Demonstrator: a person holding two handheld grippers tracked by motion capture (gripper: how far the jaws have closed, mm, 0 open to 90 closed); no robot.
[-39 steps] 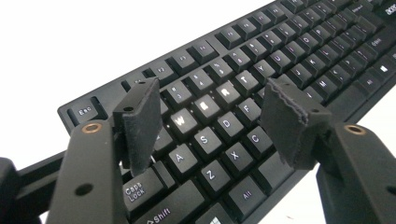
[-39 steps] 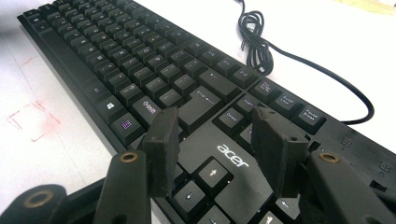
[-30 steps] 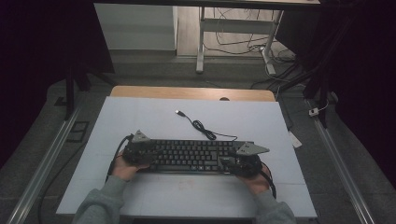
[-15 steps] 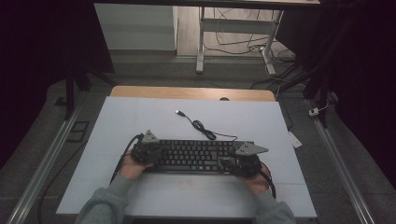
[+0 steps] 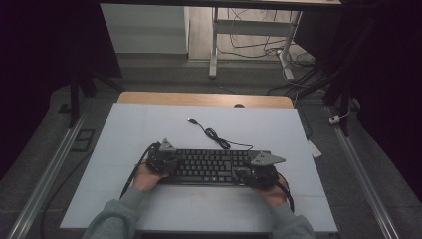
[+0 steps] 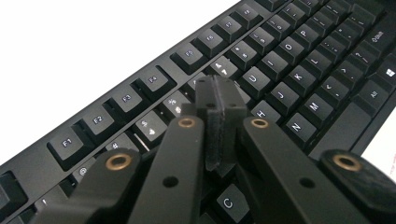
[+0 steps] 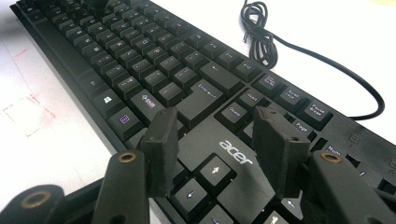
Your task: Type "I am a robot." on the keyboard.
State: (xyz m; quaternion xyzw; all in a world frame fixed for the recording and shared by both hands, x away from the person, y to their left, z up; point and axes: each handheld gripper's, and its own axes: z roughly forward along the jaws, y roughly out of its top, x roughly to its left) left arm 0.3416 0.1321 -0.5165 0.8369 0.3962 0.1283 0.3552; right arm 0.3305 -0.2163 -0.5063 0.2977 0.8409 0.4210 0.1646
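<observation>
White tabletop (image 5: 149,124) stretches across the high view, and lying along its near half, square to the person, is the black keyboard (image 5: 214,167), its cable (image 5: 219,139) snaking away toward the far side with the plug end loose on the bare surface. So the board is out and flat, nothing plugged in as far as can be seen. Now to the hands: the left gripper (image 5: 161,160) sits over the keyboard's left end, and in the left gripper view its jaws are pressed tight together, pads meeting over the number row with nothing between them, the tip (image 6: 215,100) poised just above the keys like a single poking finger. Over at the other end, the right gripper (image 5: 256,174) hovers by the arrow cluster; in the right gripper view its jaws stand spread apart, one pad (image 7: 161,140) on each side of the maker's logo (image 7: 236,151), gripping nothing. Whether any tip is actually touching a key I cannot tell. My read: it looks like key pressing is the job, with both tools in position at the board and the typing itself seemingly under way or about to be.
</observation>
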